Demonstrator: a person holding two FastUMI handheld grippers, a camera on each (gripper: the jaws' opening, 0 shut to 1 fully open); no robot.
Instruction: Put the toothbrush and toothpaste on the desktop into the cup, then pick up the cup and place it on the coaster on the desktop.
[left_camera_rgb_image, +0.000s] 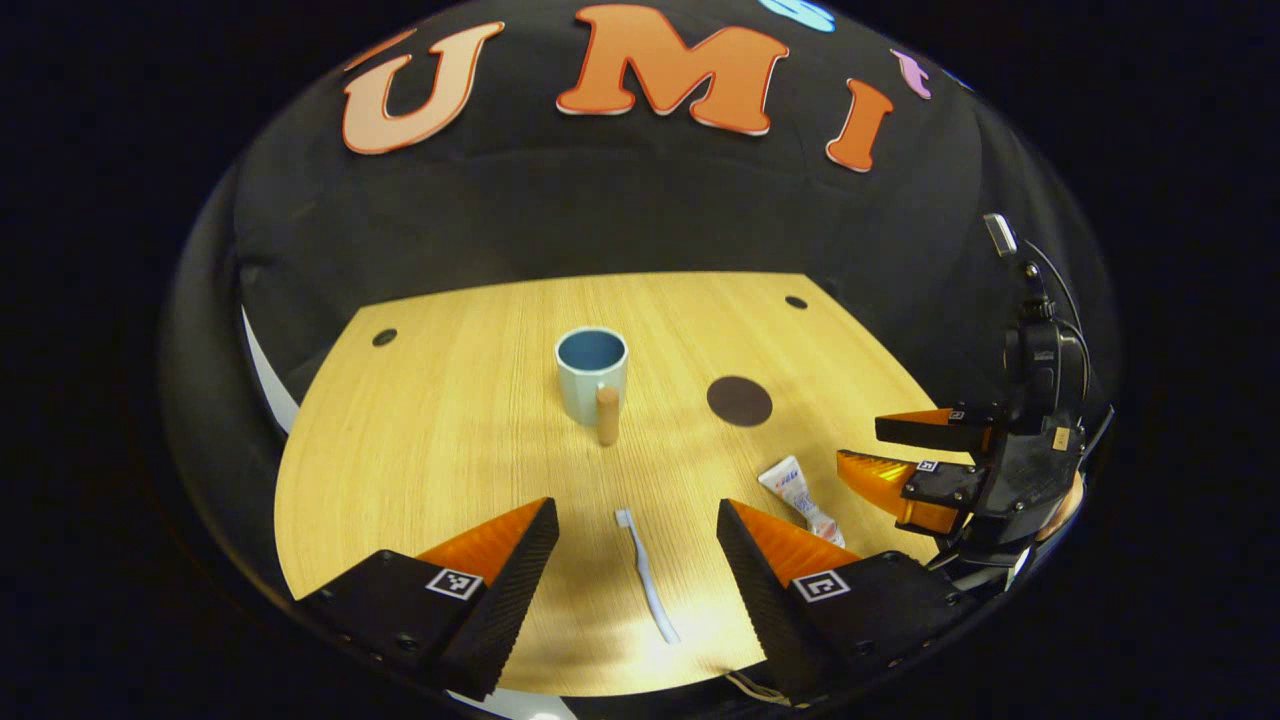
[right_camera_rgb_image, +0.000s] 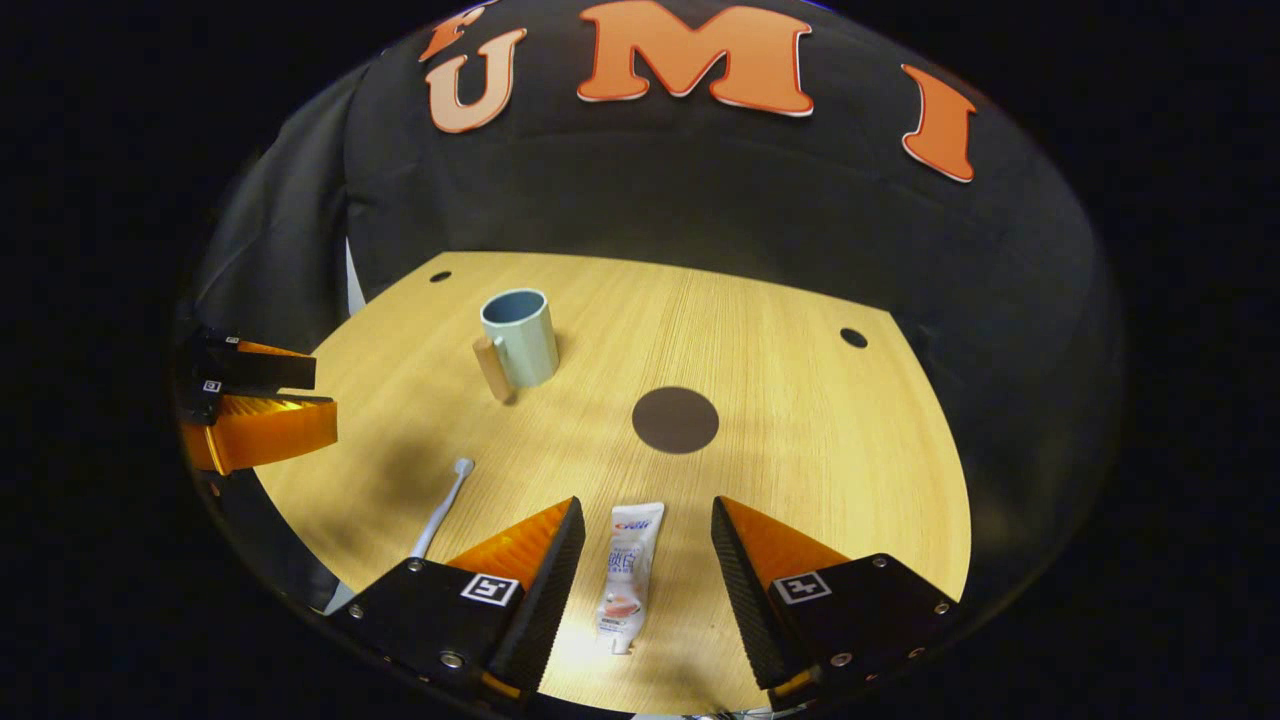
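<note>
A pale blue cup (left_camera_rgb_image: 591, 372) with a wooden handle stands upright mid-table, and a dark round coaster (left_camera_rgb_image: 739, 401) lies to its right. The white toothbrush (left_camera_rgb_image: 645, 575) lies flat between the fingers of my open left gripper (left_camera_rgb_image: 635, 508), untouched. My right gripper (left_camera_rgb_image: 860, 445) hangs open at the right, just beyond the toothpaste (left_camera_rgb_image: 800, 497). In the right gripper view, the toothpaste tube (right_camera_rgb_image: 628, 570) lies between the fingers of my open right gripper (right_camera_rgb_image: 647, 505). The toothbrush (right_camera_rgb_image: 442, 510), cup (right_camera_rgb_image: 520, 335) and coaster (right_camera_rgb_image: 675, 420) sit ahead, and the left gripper (right_camera_rgb_image: 322, 395) is open at the left edge.
The wooden desktop (left_camera_rgb_image: 450, 450) has small dark holes near its far corners (left_camera_rgb_image: 384, 337) (left_camera_rgb_image: 796, 302). Black cloth walls close in behind and beside it. The table's near edge runs just under both grippers.
</note>
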